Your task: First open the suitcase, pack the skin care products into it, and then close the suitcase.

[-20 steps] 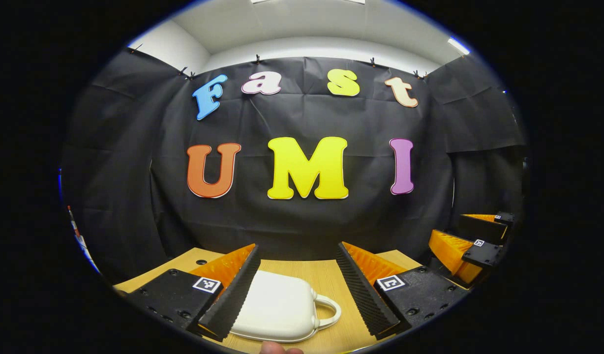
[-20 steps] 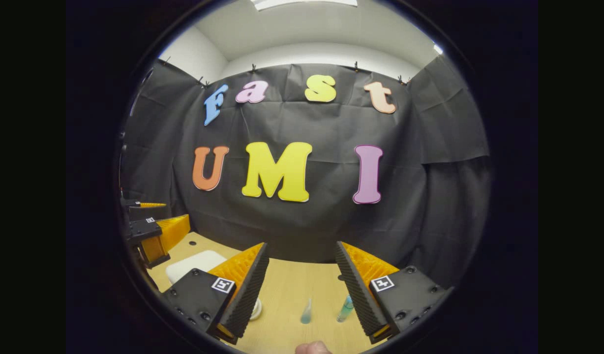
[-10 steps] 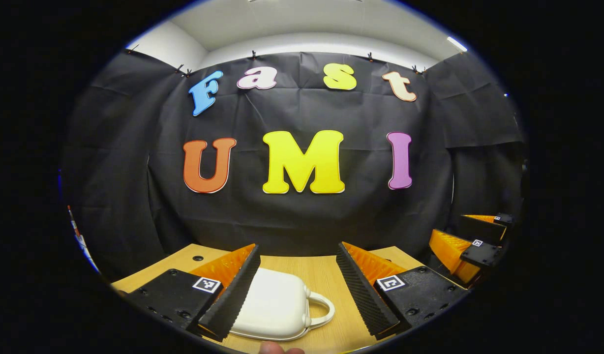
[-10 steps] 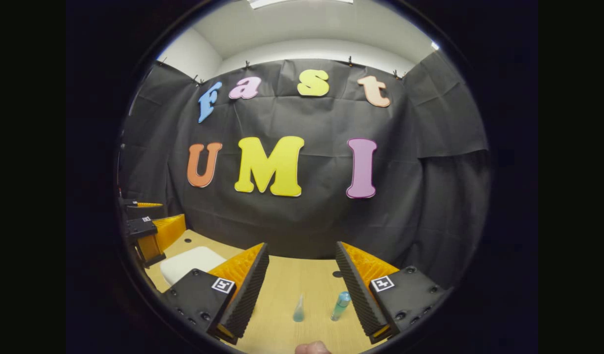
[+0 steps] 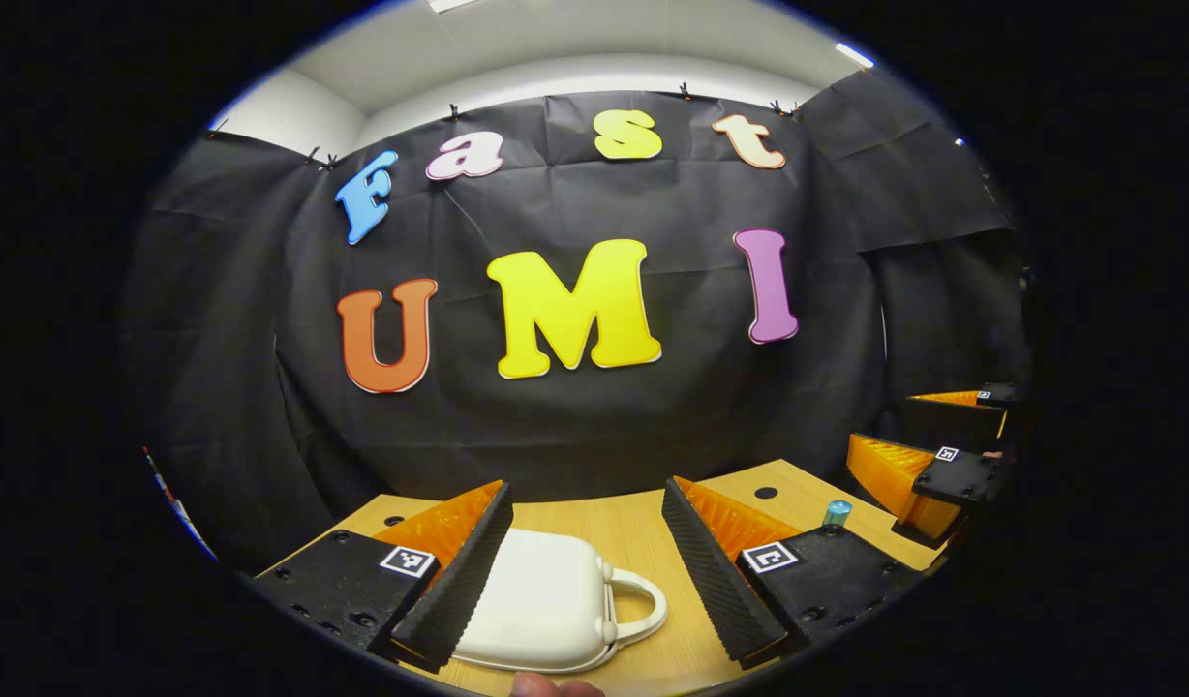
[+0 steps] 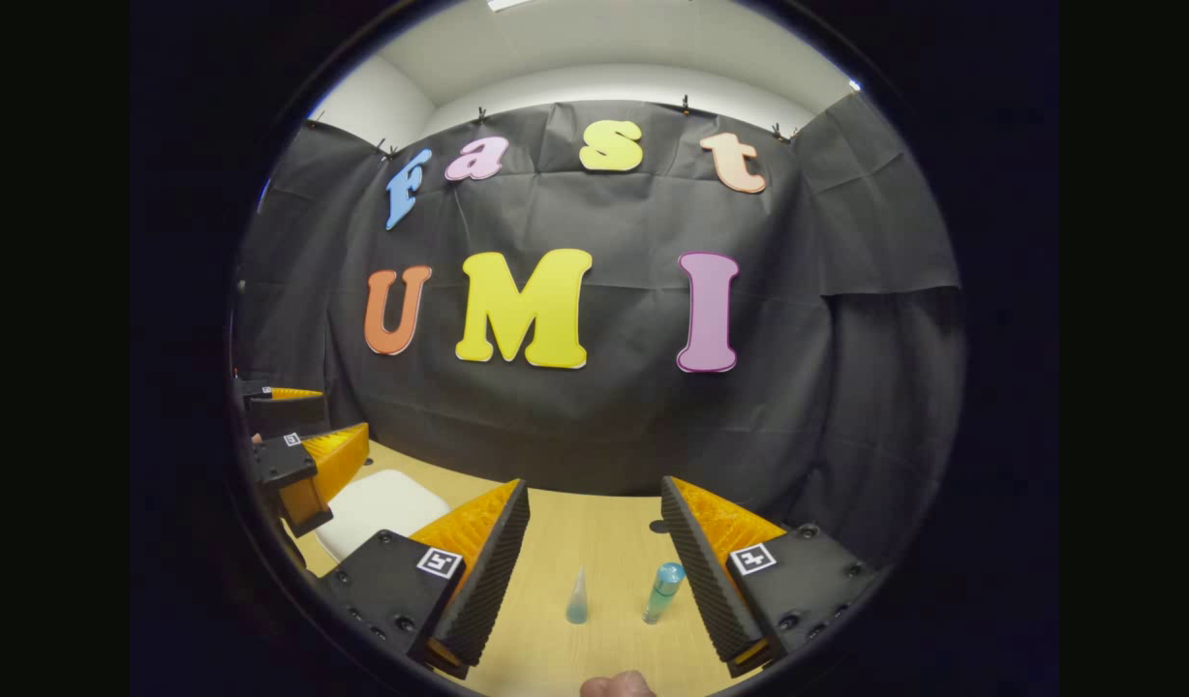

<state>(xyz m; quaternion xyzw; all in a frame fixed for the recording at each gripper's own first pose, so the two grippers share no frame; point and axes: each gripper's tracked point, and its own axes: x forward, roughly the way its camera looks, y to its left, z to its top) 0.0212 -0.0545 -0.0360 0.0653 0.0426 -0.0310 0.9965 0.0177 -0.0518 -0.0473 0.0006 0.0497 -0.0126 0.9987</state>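
A small white suitcase (image 5: 546, 600) lies closed and flat on the wooden table (image 5: 624, 528), its handle (image 5: 643, 605) toward the right. My left gripper (image 5: 587, 566) hovers open above it, the case partly behind the near left finger. In the right gripper view the suitcase (image 6: 386, 508) sits at the left. Two skin care products stand on the table between my right gripper's fingers: a small cone-shaped clear bottle (image 6: 577, 597) and a turquoise bottle (image 6: 663, 591). My right gripper (image 6: 594, 571) is open above them. The turquoise bottle's cap (image 5: 836, 511) peeks up at the right of the left gripper view.
The black cloth wall closes off the table's far side. Round holes mark the tabletop (image 6: 657, 527). The other gripper (image 5: 929, 469) shows at the right of the left gripper view, and at the left of the right gripper view (image 6: 299, 455). A fingertip (image 6: 614, 685) shows at the bottom.
Both views have tilted downward a little, showing more table. The left gripper view has rolled slightly, and the turquoise bottle's cap has come into it. Both grippers stay open.
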